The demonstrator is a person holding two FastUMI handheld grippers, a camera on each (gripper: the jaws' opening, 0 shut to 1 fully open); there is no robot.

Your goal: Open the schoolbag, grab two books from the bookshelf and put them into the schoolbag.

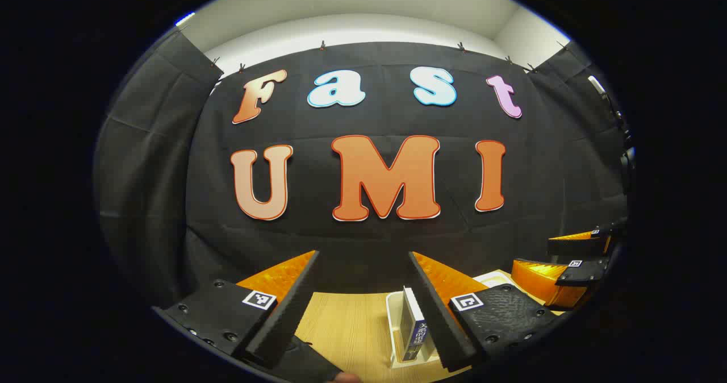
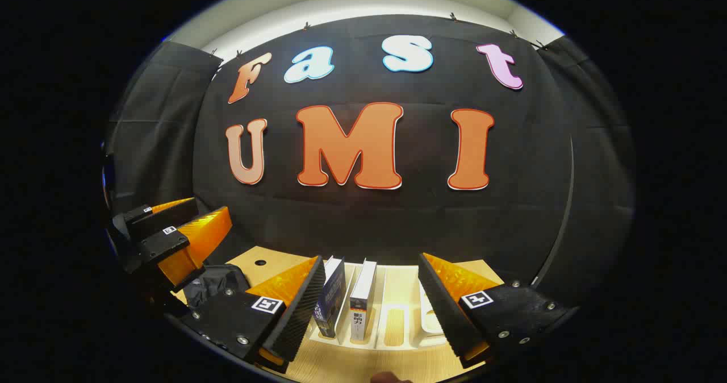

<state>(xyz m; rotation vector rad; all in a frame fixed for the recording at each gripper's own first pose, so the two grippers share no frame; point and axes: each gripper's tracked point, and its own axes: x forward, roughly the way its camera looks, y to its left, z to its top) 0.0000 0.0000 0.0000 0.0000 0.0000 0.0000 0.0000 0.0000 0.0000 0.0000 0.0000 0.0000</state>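
My left gripper (image 1: 363,255) is open above the wooden table (image 1: 346,320), with nothing between its fingers. A white slotted bookshelf (image 1: 393,326) stands just inside its right finger and holds an upright blue book (image 1: 413,329). My right gripper (image 2: 372,258) is also open, facing the bookshelf (image 2: 392,320). In that view a blue book (image 2: 332,295) and a white book (image 2: 363,298) stand side by side, close to the left finger. The dark schoolbag (image 2: 216,283) lies on the table to the left, below the left gripper (image 2: 176,232). The schoolbag's edge (image 1: 309,363) also shows low in the left gripper view.
The black cloth wall rises right behind the table's far edge. The right gripper (image 1: 568,266) hovers at the right of the left gripper view, over the bookshelf's end (image 1: 494,278). A round hole (image 2: 260,262) marks the table (image 2: 272,266) behind the bag.
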